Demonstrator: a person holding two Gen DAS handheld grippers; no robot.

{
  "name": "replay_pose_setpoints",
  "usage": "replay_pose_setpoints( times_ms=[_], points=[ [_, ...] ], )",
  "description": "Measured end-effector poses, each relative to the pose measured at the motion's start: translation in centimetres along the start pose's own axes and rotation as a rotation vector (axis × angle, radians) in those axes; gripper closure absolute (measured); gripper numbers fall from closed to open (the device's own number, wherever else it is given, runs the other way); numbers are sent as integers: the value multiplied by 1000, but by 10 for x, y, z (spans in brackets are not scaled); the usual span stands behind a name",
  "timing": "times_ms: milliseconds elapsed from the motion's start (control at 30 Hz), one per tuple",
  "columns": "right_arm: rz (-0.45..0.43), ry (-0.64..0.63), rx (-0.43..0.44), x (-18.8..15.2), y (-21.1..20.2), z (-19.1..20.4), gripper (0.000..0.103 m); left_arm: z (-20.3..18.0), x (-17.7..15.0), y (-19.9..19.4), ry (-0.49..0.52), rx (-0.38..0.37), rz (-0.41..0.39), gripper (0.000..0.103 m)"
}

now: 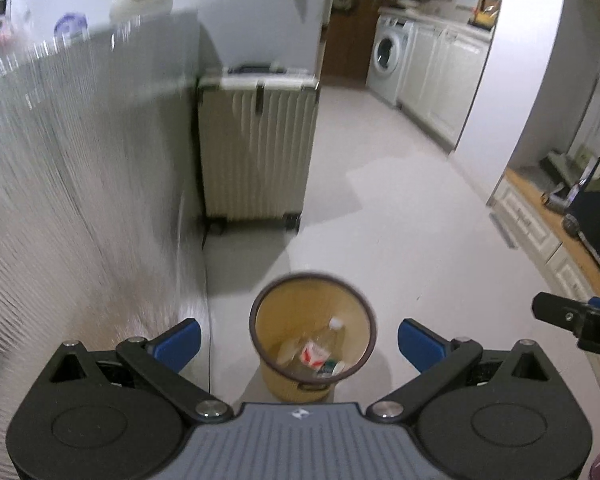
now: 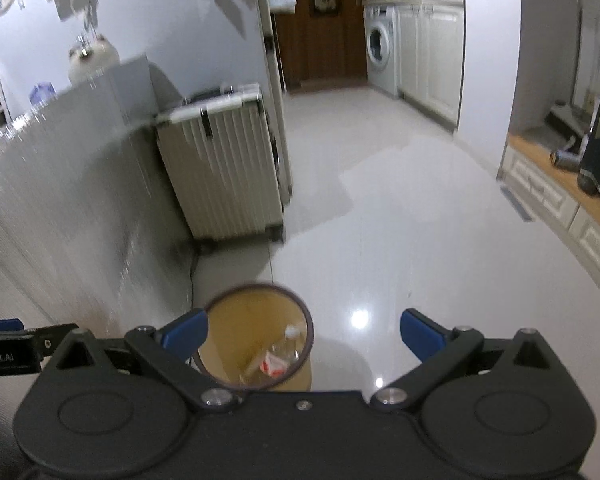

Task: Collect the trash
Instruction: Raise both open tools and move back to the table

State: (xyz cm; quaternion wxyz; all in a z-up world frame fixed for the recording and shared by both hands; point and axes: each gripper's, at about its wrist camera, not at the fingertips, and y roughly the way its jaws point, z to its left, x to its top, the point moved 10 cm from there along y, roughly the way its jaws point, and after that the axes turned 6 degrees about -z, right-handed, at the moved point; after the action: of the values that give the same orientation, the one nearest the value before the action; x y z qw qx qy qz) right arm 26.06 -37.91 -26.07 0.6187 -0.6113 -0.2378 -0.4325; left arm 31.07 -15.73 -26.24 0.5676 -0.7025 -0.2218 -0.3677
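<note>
Looking down from the left wrist camera, I see a ribbed grey partition (image 1: 80,184) filling the nine o'clock side, blurred along its top edge. Just past its far end, at about eleven o'clock, a cream ribbed suitcase (image 1: 258,152) stands upright on the pale floor (image 1: 400,220). My left gripper (image 1: 299,344) has its blue pads spread wide and holds nothing. Between them, at six o'clock and below the gripper, sits the yellow wastebasket (image 1: 272,328) with a dark rim. Inside it lies a clear plastic bottle (image 1: 332,334) with a white cap, beside a red-and-white wrapper (image 1: 313,354) and a small green-labelled piece I cannot identify. At one o'clock a white washing machine (image 1: 390,58) stands under a kitchen counter. At three o'clock the black tip of my right gripper enters the edge of this view.

From the right wrist camera, the left gripper's body shows at nine o'clock, and the partition rises behind it. The suitcase stands at eleven o'clock. The wastebasket (image 2: 236,320) sits at seven o'clock, partly under the left blue pad (image 2: 186,330) of my right gripper (image 2: 304,336), whose fingers are likewise spread apart and empty. The bottle (image 2: 288,346) and wrapper (image 2: 274,365) lie in the basket's bottom. The glossy floor (image 2: 420,240) runs to the washing machine (image 2: 380,50) at one o'clock.
</note>
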Motion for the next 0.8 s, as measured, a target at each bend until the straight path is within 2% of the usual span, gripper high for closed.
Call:
replay_pose_setpoints(
  times_ms=[433,633,800],
  points=[
    [-203,-11,46,71,-87,30,0,-7,65,-114,25,-26,-231,0],
    [-293,-21,93,98,-120,60,0,22,85,-168,32,22,-314,0],
    [-326,-26,159,110,-127,94,0,58,107,-208,38,81,-384,0]
  ],
)
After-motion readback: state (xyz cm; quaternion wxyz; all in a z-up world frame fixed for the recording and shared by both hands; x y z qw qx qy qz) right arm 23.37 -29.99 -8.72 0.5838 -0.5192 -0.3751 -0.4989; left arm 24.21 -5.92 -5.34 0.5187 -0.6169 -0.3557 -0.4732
